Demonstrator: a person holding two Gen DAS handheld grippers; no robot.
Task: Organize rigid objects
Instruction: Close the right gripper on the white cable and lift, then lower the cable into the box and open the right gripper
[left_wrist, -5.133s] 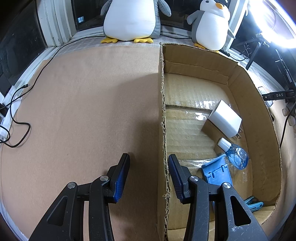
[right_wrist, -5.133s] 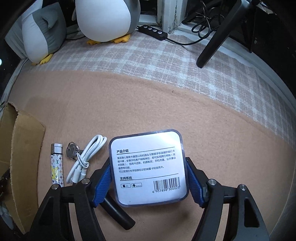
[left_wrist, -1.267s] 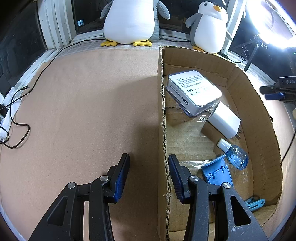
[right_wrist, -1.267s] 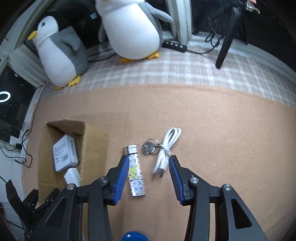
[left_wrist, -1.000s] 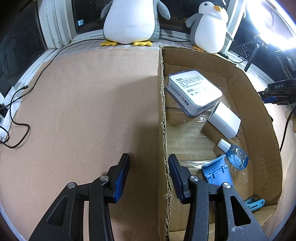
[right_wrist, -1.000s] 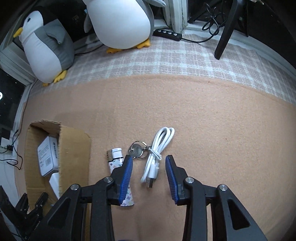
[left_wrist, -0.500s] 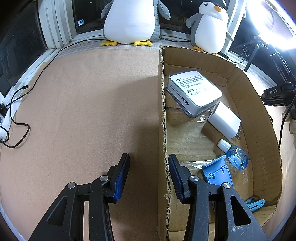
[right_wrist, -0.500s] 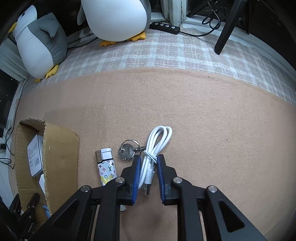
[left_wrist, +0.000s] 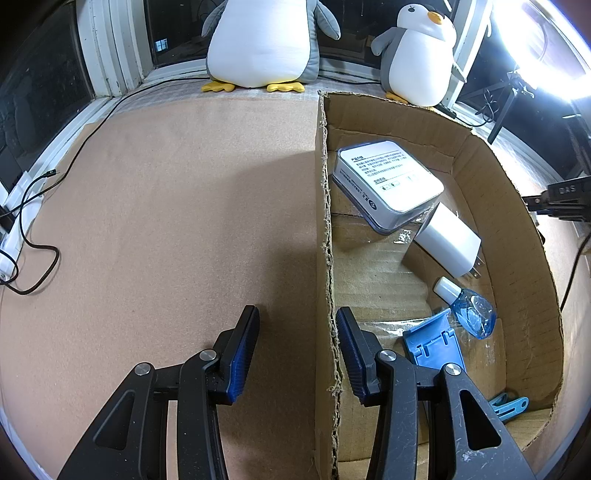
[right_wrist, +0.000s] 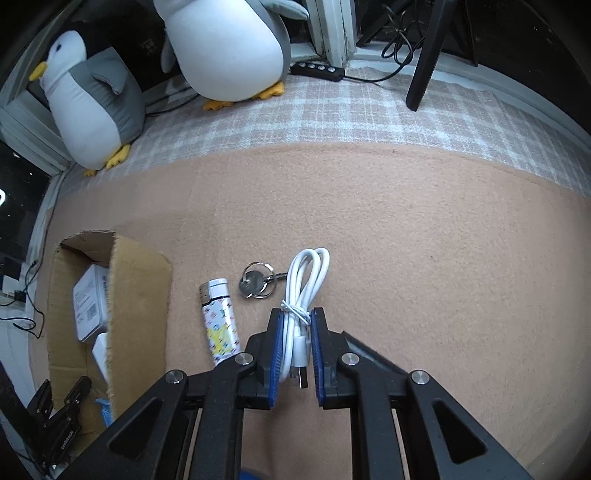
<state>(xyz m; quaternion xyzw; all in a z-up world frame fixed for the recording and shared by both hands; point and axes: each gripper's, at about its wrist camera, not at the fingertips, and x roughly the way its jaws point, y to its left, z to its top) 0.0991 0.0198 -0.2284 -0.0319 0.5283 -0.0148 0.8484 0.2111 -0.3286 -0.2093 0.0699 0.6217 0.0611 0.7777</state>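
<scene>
My right gripper (right_wrist: 296, 314) is shut on a bundled white cable (right_wrist: 308, 273) lying on the tan felt. Left of the cable are a key ring (right_wrist: 255, 284) and a patterned lighter (right_wrist: 219, 321). My left gripper (left_wrist: 296, 312) is open, one finger on each side of the left wall of the cardboard box (left_wrist: 517, 229). The box holds a white-and-blue case (left_wrist: 388, 181), a white charger (left_wrist: 448, 240), a small blue bottle (left_wrist: 472, 314), a blue stand (left_wrist: 432, 347) and a blue clip (left_wrist: 508, 404).
Two plush penguins (left_wrist: 258, 40) (left_wrist: 417, 55) stand along the window sill at the back. A black cord (left_wrist: 33, 254) trails over the felt's left edge. A power strip (right_wrist: 317, 70) and a black tripod leg (right_wrist: 424, 55) are on the checked cloth.
My right gripper dropped toward the felt and closed on the white cable. The left gripper stayed astride the box wall.
</scene>
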